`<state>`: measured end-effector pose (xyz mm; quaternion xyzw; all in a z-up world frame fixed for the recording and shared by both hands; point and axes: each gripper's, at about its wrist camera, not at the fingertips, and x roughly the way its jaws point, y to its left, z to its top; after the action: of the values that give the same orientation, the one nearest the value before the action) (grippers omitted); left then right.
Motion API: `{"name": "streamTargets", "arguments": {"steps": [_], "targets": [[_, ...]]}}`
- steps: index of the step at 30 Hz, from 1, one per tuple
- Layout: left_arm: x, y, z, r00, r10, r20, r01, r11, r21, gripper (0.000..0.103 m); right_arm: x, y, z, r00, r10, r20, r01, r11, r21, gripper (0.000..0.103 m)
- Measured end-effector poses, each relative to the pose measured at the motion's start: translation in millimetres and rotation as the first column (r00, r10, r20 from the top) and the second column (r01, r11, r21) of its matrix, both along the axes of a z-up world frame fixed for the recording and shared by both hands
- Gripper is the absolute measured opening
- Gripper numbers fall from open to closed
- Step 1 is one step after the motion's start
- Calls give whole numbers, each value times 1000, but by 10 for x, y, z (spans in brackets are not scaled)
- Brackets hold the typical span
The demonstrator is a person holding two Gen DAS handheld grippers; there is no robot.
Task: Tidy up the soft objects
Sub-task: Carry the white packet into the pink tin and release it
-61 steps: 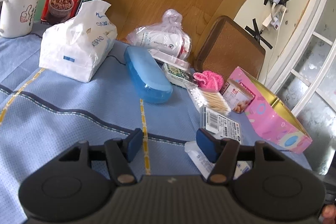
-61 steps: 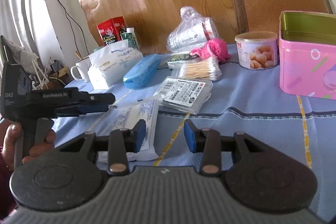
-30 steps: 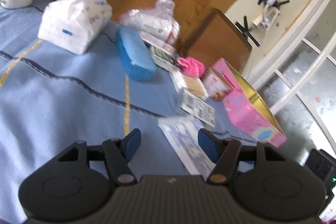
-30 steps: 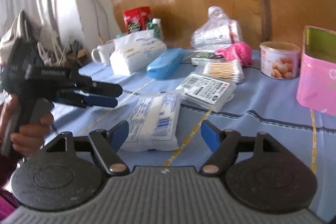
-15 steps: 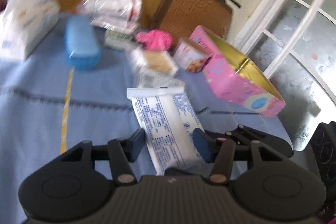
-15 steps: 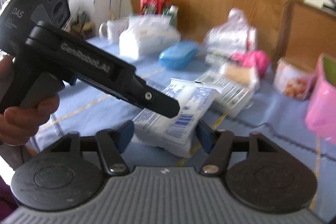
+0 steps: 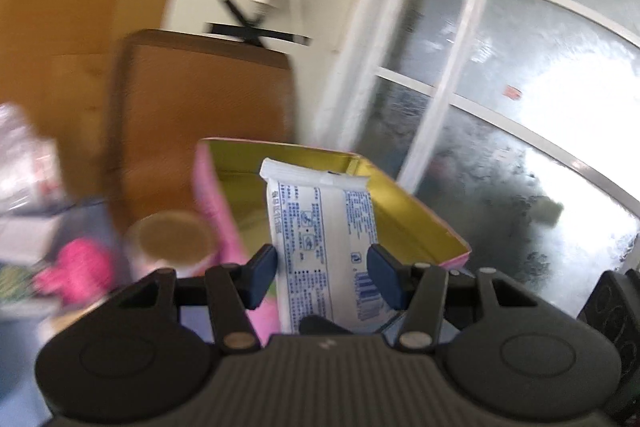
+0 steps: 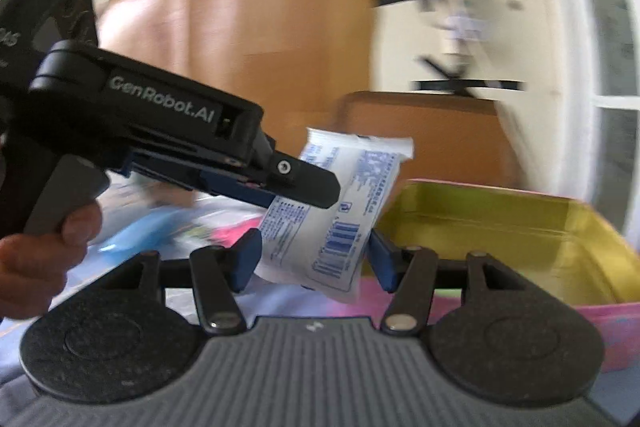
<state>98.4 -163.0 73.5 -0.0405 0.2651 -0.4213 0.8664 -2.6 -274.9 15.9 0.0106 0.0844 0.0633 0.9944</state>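
A white soft packet with blue print [image 7: 320, 219] hangs in the air over the open pink tin with a gold inside [image 7: 420, 211]. My left gripper [image 7: 322, 271] is shut on the packet's lower half, a pad on each long edge. In the right wrist view the left gripper [image 8: 312, 191] reaches in from the left, held by a hand [image 8: 40, 259]. The same packet [image 8: 360, 179] dips between the fingers of my right gripper [image 8: 314, 259]. Its jaws are closing and both pads touch the packet's bottom end. The tin [image 8: 500, 227] lies just behind and to the right.
A round can [image 7: 172, 239] and a pink fluffy thing [image 7: 76, 263] sit left of the tin on the blue cloth, both blurred. A brown chair back [image 7: 200, 115] stands behind the table, and a frosted glass door [image 7: 520, 107] fills the right side.
The packet lay flat on the cloth; both grippers closed around it, and it has been lifted and carried right to above the pink tin. Both views swung right.
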Motion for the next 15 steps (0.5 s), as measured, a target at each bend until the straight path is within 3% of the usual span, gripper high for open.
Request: {"name": "streamTargets", "arguments": {"steps": [6, 9, 11, 15], "targets": [[247, -797, -124, 996, -88, -17, 88, 996, 10, 52, 254, -616, -148, 978, -203, -47, 203, 979, 13, 57], [290, -1033, -208, 996, -85, -32, 86, 996, 37, 54, 385, -835, -264, 916, -395, -67, 388, 917, -93, 58], [276, -1008, -243, 996, -81, -45, 82, 996, 30, 54, 393, -1014, -305, 884, -462, -72, 456, 886, -84, 58], [167, -703, -224, 998, -61, -25, 61, 998, 4, 54, 247, -1219, -280, 875, -480, -55, 482, 876, 23, 58]]}}
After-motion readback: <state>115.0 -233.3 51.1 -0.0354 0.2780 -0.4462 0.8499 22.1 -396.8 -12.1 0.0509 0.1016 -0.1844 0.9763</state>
